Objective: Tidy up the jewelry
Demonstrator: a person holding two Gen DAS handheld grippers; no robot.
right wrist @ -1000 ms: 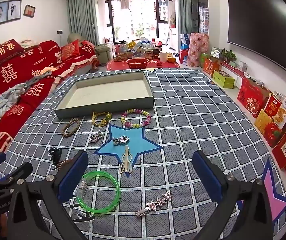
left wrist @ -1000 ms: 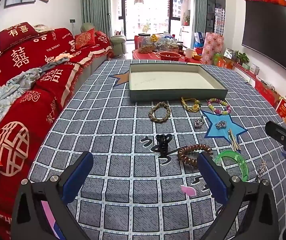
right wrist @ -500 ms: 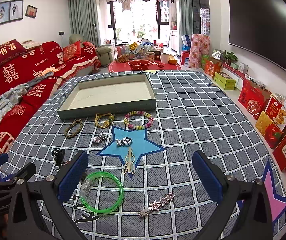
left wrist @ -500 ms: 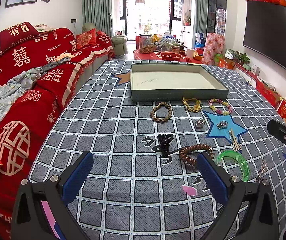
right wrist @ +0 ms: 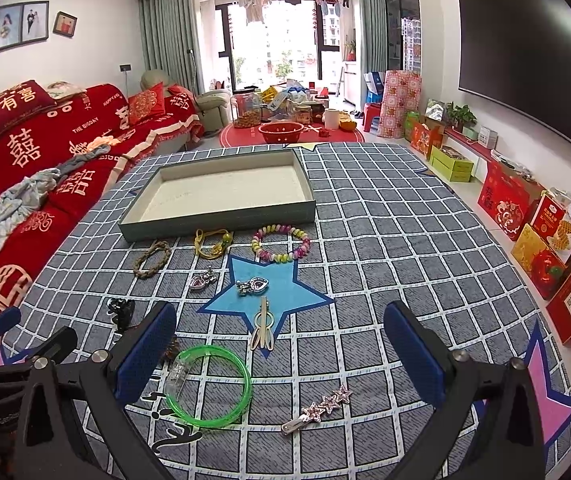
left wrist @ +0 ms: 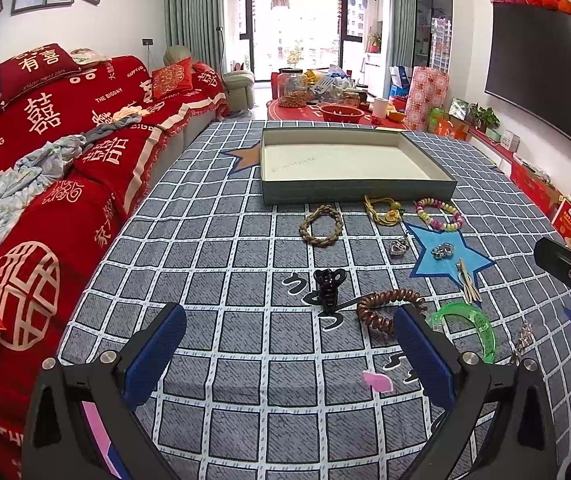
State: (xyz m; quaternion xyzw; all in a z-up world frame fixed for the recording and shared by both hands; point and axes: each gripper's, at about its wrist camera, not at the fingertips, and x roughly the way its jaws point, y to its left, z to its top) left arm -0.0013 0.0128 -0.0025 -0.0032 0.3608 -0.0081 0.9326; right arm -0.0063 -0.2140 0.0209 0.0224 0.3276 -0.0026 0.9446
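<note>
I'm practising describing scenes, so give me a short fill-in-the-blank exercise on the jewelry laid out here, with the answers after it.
1. The tray holds ____ pieces of jewelry.
2. The plastic bangle nearest the right gripper is ____ in colour.
3. The hair claw ahead of the left gripper is ____ in colour.
4. Both grippers' jaws stand ____.

Answers: no; green; black; open
</note>
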